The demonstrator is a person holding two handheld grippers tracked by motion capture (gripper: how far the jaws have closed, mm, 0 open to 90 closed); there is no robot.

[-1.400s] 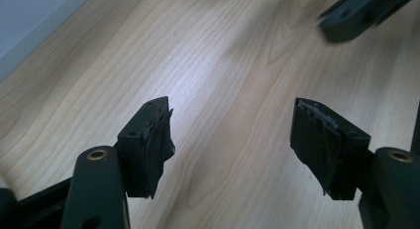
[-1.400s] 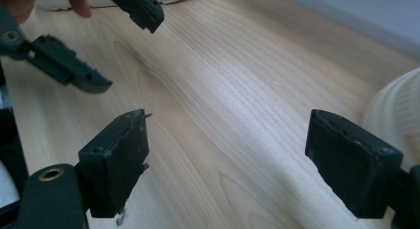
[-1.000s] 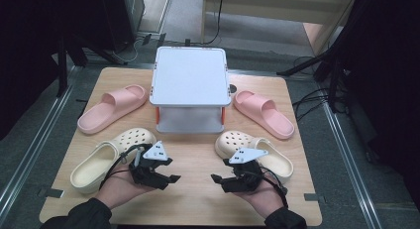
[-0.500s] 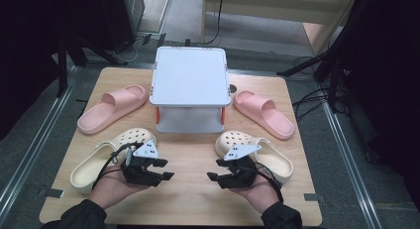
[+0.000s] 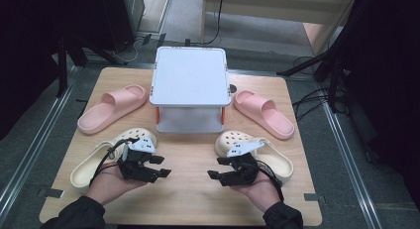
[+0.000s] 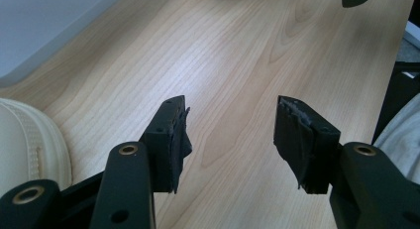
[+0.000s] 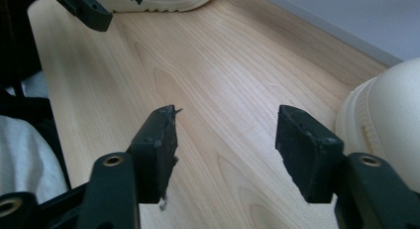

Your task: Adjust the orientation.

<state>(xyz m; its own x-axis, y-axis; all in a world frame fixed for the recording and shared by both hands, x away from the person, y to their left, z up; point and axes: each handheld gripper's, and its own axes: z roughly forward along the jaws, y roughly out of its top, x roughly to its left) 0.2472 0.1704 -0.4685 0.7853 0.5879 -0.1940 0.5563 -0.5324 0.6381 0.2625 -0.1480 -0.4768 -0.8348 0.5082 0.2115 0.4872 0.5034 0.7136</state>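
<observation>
L cream clog (image 5: 101, 156) toe up-right, R cream clog (image 5: 262, 152) toe up-left.

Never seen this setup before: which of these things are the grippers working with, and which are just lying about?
In hand, likely: left clog, right clog, nearest the open left gripper and right gripper.

Lying about: left pink slide, right pink slide, white rack.

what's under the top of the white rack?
Under the white rack top, a bare lower shelf shows between orange posts; nothing visible on it. Its back part is hidden by the top.
</observation>
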